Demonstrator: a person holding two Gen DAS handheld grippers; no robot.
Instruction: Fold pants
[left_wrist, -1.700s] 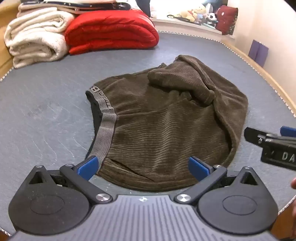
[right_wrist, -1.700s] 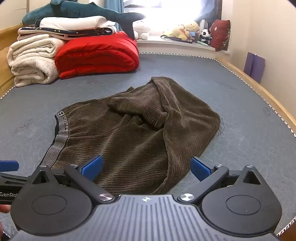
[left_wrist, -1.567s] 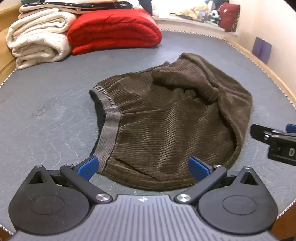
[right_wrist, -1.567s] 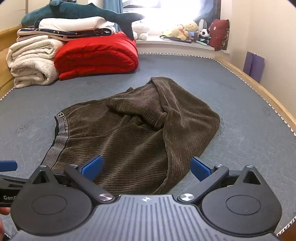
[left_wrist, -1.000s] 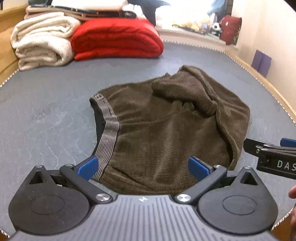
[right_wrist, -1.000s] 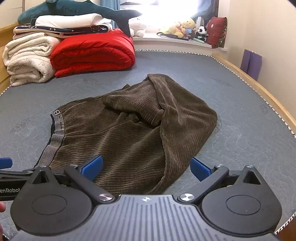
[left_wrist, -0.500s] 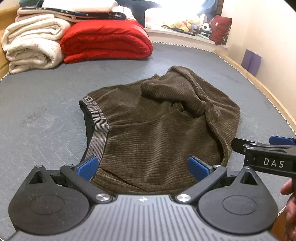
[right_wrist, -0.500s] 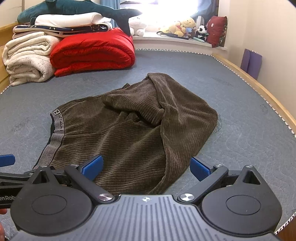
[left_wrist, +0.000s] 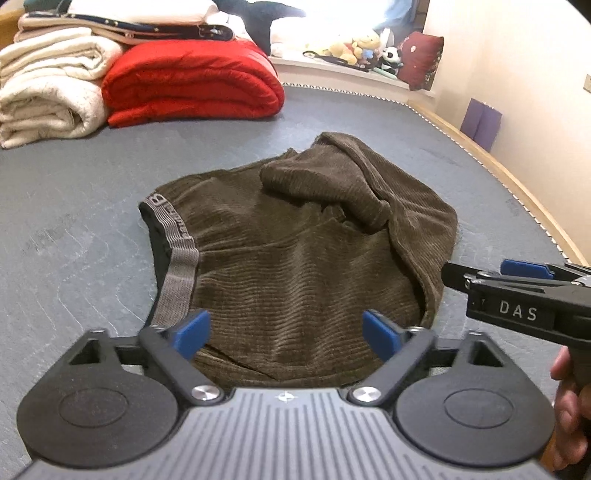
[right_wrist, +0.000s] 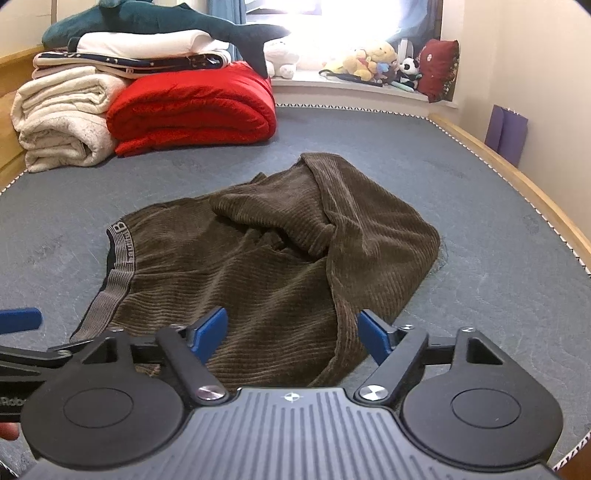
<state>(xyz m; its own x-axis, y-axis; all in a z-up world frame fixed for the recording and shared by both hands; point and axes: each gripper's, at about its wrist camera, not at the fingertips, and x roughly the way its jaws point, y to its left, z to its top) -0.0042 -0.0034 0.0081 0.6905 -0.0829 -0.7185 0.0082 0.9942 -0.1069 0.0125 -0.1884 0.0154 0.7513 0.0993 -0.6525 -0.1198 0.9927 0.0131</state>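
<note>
Step, as I judge it: approach before the next fold, nothing gripped yet. Left gripper (left_wrist: 284, 332) and right gripper (right_wrist: 291, 334) both hover w/ jaws spread wide over the near edge of the pants (left_wrist: 295, 258). Next: drop, pinch the near hem on 2 sides, carry it over. Pants: brown corduroy, grey waistband (left_wrist: 177, 251) at left, legs bunched back over the seat, lying mid-mattress (left_wrist: 74, 258).

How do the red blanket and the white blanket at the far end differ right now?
The red blanket is smooth and shiny; the white blanket looks fleecy. The red blanket lies nearer the middle of the bed, the white blanket at its left edge. More folded bedding sits mostly over the white blanket, partly on the red one. Both are folded into thick rolls.
</note>
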